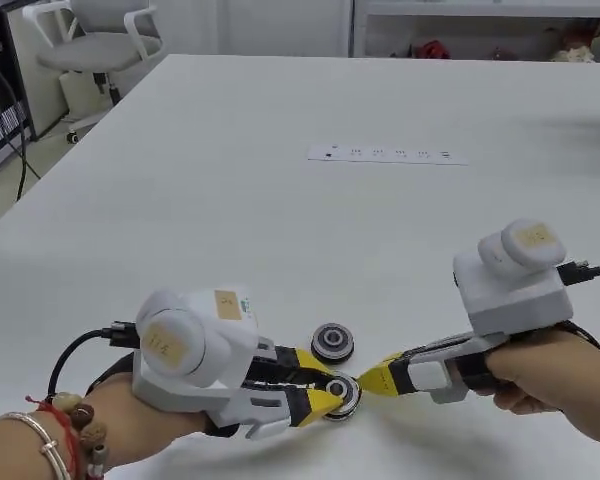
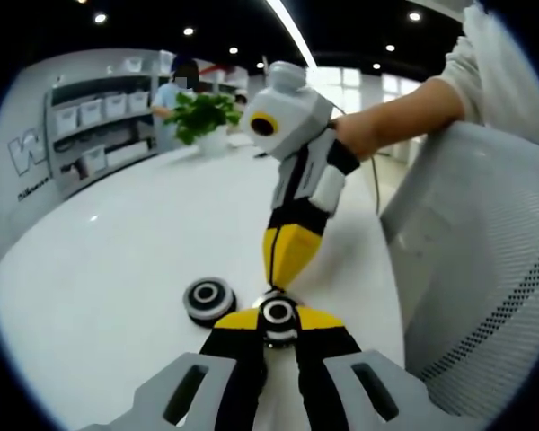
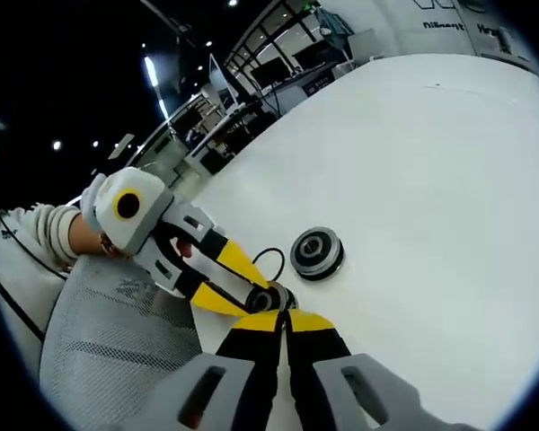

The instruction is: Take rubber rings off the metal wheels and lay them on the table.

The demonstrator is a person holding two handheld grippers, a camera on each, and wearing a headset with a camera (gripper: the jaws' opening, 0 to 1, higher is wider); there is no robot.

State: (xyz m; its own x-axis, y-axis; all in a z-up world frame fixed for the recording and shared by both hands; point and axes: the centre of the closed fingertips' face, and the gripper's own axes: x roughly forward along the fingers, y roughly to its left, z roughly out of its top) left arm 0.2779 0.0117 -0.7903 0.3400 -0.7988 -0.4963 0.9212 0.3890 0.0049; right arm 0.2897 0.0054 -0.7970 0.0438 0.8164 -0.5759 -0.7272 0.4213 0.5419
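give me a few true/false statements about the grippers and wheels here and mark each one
1. The left gripper is shut on a metal wheel. True.
2. The right gripper is wide open. False: its jaws are together, with the tips at the held wheel.
3. The second wheel is lifted off the table. False: it lies on the table, apart from both grippers.
4. A socket strip sits farther out on the table. True.
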